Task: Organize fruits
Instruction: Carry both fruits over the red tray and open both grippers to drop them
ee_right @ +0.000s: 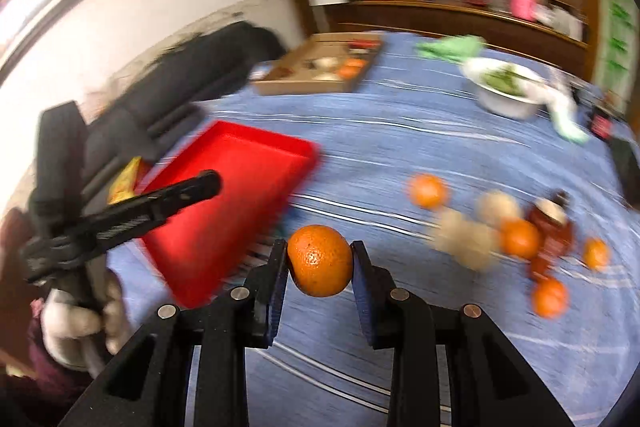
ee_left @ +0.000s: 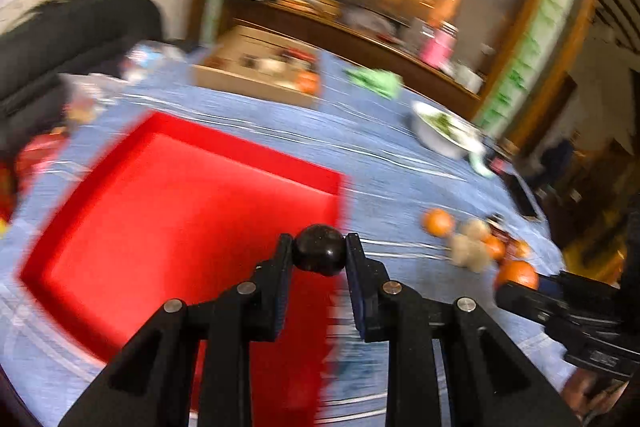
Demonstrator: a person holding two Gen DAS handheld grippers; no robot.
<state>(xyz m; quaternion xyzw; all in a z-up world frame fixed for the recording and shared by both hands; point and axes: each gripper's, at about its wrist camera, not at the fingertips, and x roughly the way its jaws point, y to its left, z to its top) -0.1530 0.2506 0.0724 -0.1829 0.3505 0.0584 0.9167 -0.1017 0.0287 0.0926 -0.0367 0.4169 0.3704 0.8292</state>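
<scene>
In the left wrist view, the red tray (ee_left: pixel 168 211) fills the lower left and middle of the frame, lying on the blue-covered surface (ee_left: pixel 380 155). At bottom centre the left gripper (ee_left: pixel 319 253) has its fingers pinching a dark round fruit (ee_left: pixel 319 254), held over the tray's near right corner. To the right, loose oranges (ee_left: pixel 438 222) and pale round fruits (ee_left: pixel 468 251) lie clustered on the surface, blurred. At the far right edge the right gripper (ee_left: pixel 518 281) carries an orange (ee_left: pixel 518 273).

In the right wrist view, a gloved hand (ee_right: pixel 76 327) at lower left holds the left gripper's handle, its black fingers (ee_right: pixel 176 193) reaching across the tray (ee_right: pixel 240 195). At bottom centre the right gripper's own fingers pinch the orange above the surface. Right of it lie more oranges and pale fruits. A white bowl (ee_right: pixel 508 91) of greens sits at upper right, a cardboard box (ee_right: pixel 316 67) at upper centre.
</scene>
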